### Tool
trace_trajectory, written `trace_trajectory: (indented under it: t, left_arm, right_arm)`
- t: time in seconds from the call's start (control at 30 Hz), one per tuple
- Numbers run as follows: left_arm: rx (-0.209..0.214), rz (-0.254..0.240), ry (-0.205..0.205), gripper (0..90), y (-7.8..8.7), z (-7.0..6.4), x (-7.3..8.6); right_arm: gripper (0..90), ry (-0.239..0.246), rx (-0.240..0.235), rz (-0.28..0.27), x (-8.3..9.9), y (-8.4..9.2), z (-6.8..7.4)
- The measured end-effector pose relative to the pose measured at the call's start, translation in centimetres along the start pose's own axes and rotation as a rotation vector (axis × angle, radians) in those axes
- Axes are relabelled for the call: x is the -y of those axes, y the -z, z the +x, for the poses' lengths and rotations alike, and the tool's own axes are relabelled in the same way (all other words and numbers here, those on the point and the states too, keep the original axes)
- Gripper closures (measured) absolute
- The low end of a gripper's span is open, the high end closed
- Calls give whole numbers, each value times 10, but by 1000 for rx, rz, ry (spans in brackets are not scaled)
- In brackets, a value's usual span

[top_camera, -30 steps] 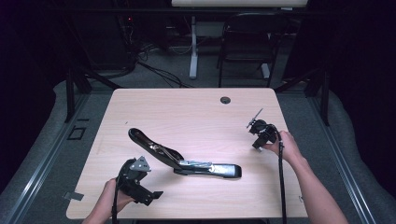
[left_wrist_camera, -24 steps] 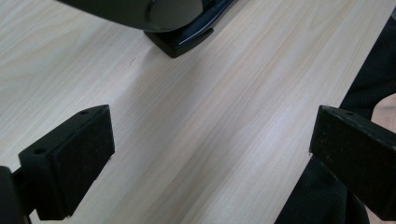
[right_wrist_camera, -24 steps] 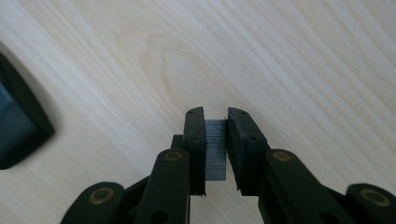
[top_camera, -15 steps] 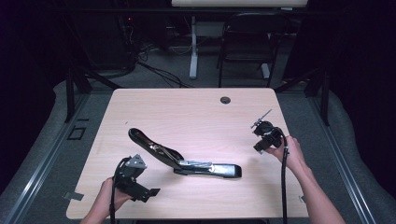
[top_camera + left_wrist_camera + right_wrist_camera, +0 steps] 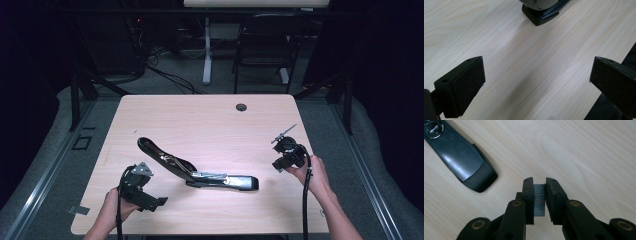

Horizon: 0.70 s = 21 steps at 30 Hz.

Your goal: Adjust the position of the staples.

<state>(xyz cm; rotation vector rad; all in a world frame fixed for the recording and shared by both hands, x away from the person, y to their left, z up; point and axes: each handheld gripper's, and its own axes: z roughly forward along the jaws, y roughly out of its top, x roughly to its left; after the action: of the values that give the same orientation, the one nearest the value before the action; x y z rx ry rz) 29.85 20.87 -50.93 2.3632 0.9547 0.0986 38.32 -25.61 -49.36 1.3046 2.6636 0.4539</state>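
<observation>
Stapler: it lies opened out on the table (image 5: pixel 210 120), in the lower middle of the high view. Your stapler (image 5: pixel 200 172) has its black base flat, running toward the right, and its upper arm swung up and away toward the upper left.

Staple strip: a grey, ribbed strip of staples (image 5: pixel 539 198) sits clamped between the jaws of your right hand-held gripper (image 5: pixel 539 182), in the lower middle of the right gripper view.

Right hand-held gripper: closed on the staple strip, both pads pressing its sides. In the high view your right hand-held gripper (image 5: pixel 287 152) is at the right of the frame, over the table's right edge, well apart from the stapler's base end.

Stapler end, right gripper view: one rounded black end of the stapler (image 5: pixel 461 157) shows in the upper left, on the bare wood, apart from the jaws.

Left hand-held gripper: open, with nothing between the jaws; the left gripper view shows wood grain in the wide gap. In the high view your left hand-held gripper (image 5: pixel 140 187) is at the lower left, near the front edge, just left of the stapler.

Stapler end, left gripper view: a black end of the stapler (image 5: pixel 541 11) shows at the top middle, well ahead of the jaws.
</observation>
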Motion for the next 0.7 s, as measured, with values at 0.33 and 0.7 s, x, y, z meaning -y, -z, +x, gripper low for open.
trace_trajectory:
  t: [0.33, 0.7]
  left_arm:
    - [19, -12, 13, 1, 0, 3, 0]
    - [45, 3, 13, 1, -3, 5, -1]
  right_arm:
    - [782, -60, 1, 27, 18, 0, 17]
    - [780, -97, 29, 164, 21, -27, 20]
